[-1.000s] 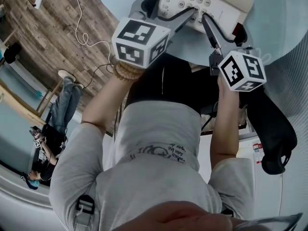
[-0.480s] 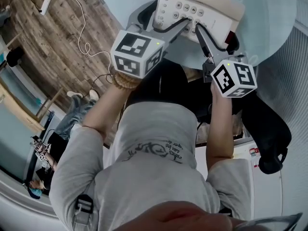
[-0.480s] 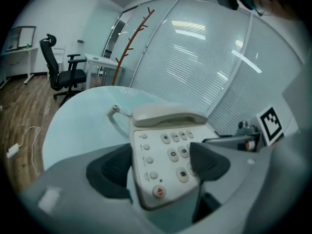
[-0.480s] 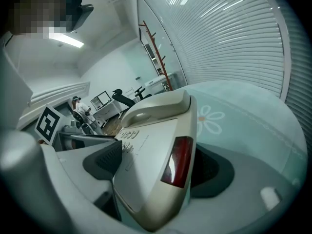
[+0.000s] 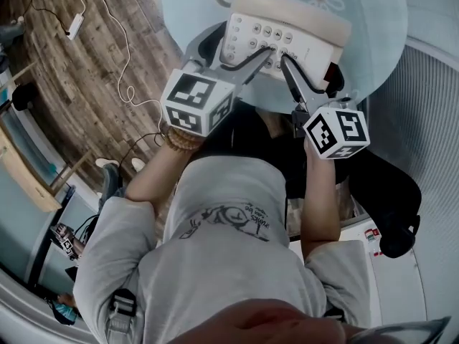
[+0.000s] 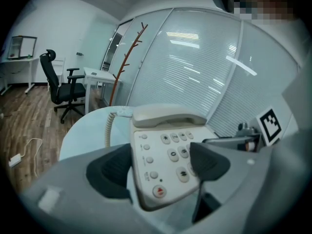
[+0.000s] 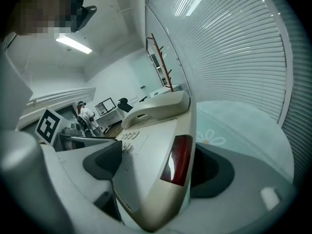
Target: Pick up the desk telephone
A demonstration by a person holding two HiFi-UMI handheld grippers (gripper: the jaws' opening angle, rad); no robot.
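Round pale-blue worktop (image 5: pixel 380 20) with a daisy print, above a wood-plank floor (image 5: pixel 93 70). Beyond it, a glass wall with blinds (image 6: pixel 195 57), an office chair (image 6: pixel 58 89) and a coat stand (image 6: pixel 127 57). Desk telephone (image 5: pixel 287 31) at the worktop's near edge, handset in cradle. Left tongs (image 6: pixel 163 167) spread partway, clamped across the keypad's near-left corner. Right tongs (image 7: pixel 156 167) likewise gripping the right side, by the red window. Resting or lifted: cannot tell.

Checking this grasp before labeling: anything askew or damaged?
Nothing stands out. The handset sits in its cradle on the desk telephone, coiled cord loose beside it, and left gripper and right gripper both clamp its near edge.
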